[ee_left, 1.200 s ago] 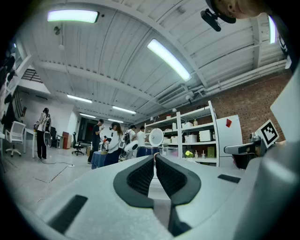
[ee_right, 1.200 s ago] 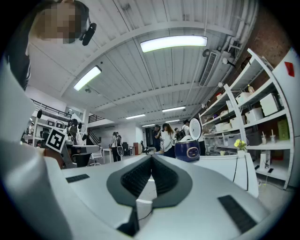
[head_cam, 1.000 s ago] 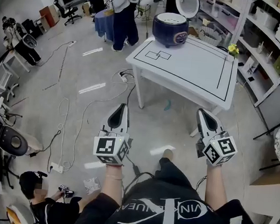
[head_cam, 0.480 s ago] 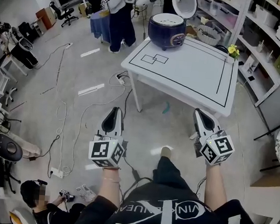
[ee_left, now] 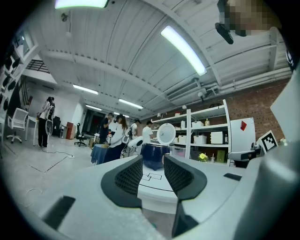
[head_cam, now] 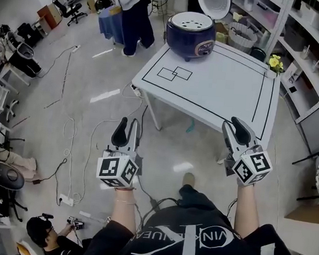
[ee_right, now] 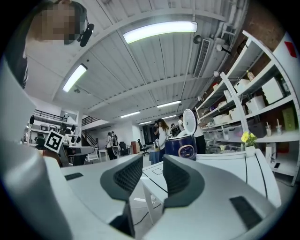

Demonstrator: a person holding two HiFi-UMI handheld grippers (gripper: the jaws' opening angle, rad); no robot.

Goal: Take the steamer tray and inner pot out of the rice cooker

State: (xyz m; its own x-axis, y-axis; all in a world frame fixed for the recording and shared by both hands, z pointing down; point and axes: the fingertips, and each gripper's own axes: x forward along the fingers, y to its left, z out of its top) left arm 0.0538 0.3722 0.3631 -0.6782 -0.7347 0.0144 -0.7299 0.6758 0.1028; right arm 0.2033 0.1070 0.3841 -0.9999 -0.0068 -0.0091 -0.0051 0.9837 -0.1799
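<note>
The rice cooker (head_cam: 191, 35) stands at the far corner of the white table (head_cam: 224, 80), its lid (head_cam: 212, 2) tipped up and back, and the pale, perforated steamer tray (head_cam: 191, 21) sits in its open mouth; what lies under the tray you cannot see from here. A black outline (head_cam: 195, 100) runs round the tabletop near its edge, two overlapping squares (head_cam: 174, 73) are drawn in front of the cooker, and a small bunch of yellow flowers (head_cam: 275, 62) rests at the right-hand corner. You stand at the near side, well apart from the cooker, with your right gripper (head_cam: 234, 128) at the table's near edge and your left gripper (head_cam: 127, 128) out over the floor (head_cam: 97, 80), left of the table's near leg. Both point level toward the cooker. Each pair of jaws has just been opening and now stands partly apart with nothing between the pads; only the distant cooker shows through each gap. Loose cables (head_cam: 73, 128) trail across the floor to your left, shelves (head_cam: 316, 43) line the right side, and a person (head_cam: 131, 10) stands beyond the table
</note>
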